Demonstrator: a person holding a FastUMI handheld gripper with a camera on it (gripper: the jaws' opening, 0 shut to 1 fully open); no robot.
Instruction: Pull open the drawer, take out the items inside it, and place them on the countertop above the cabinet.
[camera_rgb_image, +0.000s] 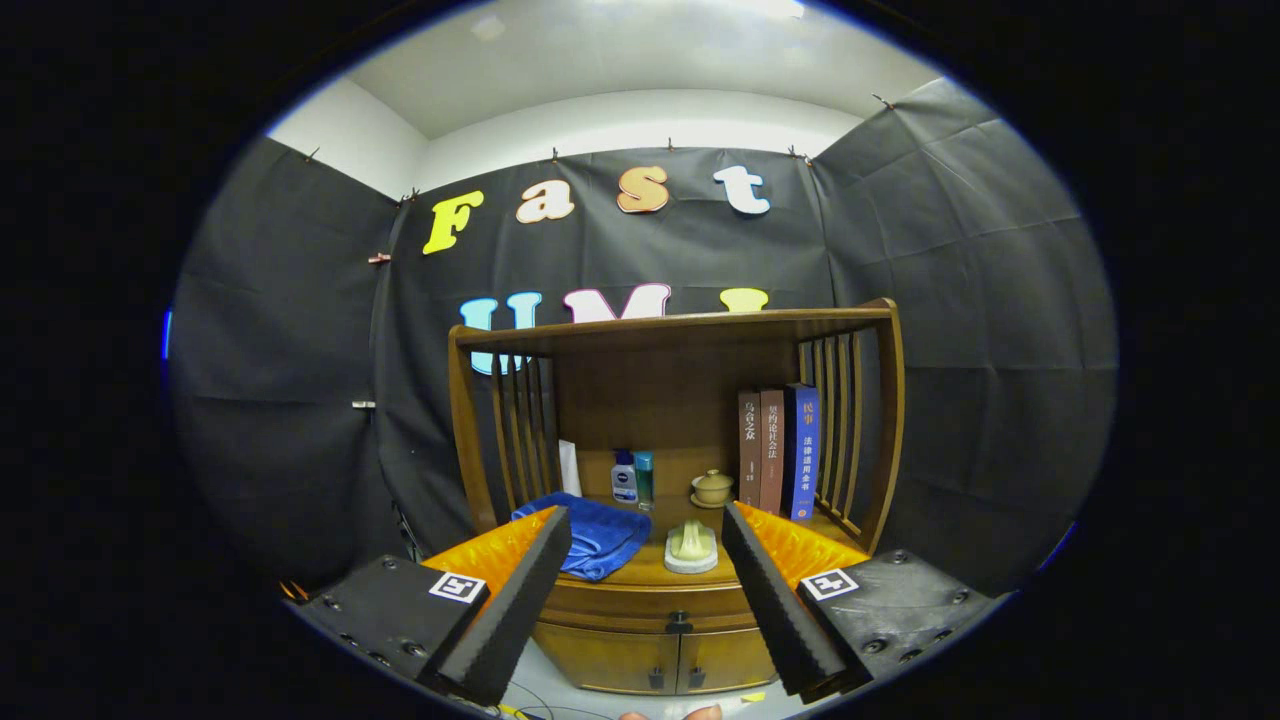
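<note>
A wooden cabinet with a slatted shelf hutch stands ahead against the black cloth wall. Its drawer sits shut under the countertop, with a small dark knob at its middle. My gripper is open and empty, well back from the cabinet, its fingers framing the countertop and pointing at it. On the countertop lie a folded blue towel just ahead of the left finger and a pale soap-like piece on a white dish between the fingers.
At the back of the countertop stand two small bottles, a lidded tea bowl and three upright books. Two lower doors with dark handles sit below the drawer. A fingertip of a person shows under the gripper.
</note>
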